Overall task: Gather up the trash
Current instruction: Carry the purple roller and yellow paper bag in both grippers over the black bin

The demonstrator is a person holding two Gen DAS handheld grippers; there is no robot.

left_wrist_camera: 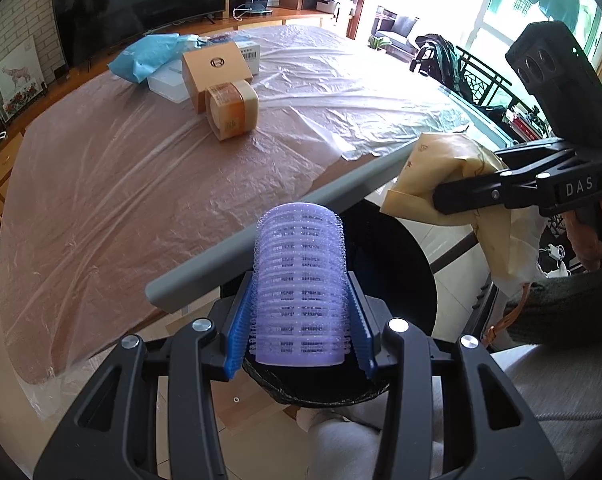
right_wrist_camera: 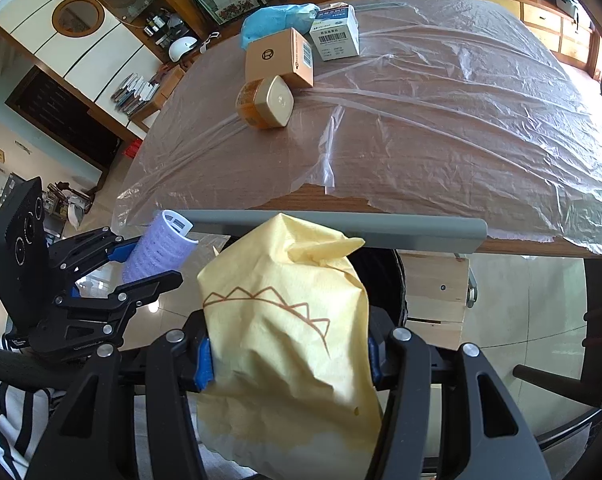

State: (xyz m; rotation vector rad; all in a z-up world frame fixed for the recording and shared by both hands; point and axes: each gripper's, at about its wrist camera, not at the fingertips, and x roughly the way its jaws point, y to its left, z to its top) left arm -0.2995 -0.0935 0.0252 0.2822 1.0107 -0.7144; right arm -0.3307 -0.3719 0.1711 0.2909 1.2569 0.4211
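Observation:
My left gripper (left_wrist_camera: 301, 328) is shut on a purple hair roller (left_wrist_camera: 301, 280), its blue pads pressing both sides. The roller hangs over a black bin (left_wrist_camera: 397, 264) lined with a dark bag, just off the table's grey edge (left_wrist_camera: 261, 240). My right gripper (right_wrist_camera: 289, 356) is shut on a crumpled yellow paper bag (right_wrist_camera: 285, 320) with a brown zigzag print. In the left wrist view that paper bag (left_wrist_camera: 433, 172) is held to the right above the bin. In the right wrist view the roller (right_wrist_camera: 157, 248) and the left gripper (right_wrist_camera: 141, 264) are at the left, and the bin (right_wrist_camera: 381, 280) shows behind the bag.
On the plastic-covered wooden table (left_wrist_camera: 141, 184) stand a tan carton (left_wrist_camera: 215, 68), an orange jar with a gold lid (left_wrist_camera: 233, 110), a white box (right_wrist_camera: 337, 32) and a blue plastic bag (left_wrist_camera: 149, 56). A television (left_wrist_camera: 133, 0) stands behind. A person's striped sleeve (right_wrist_camera: 5, 412) is at lower left.

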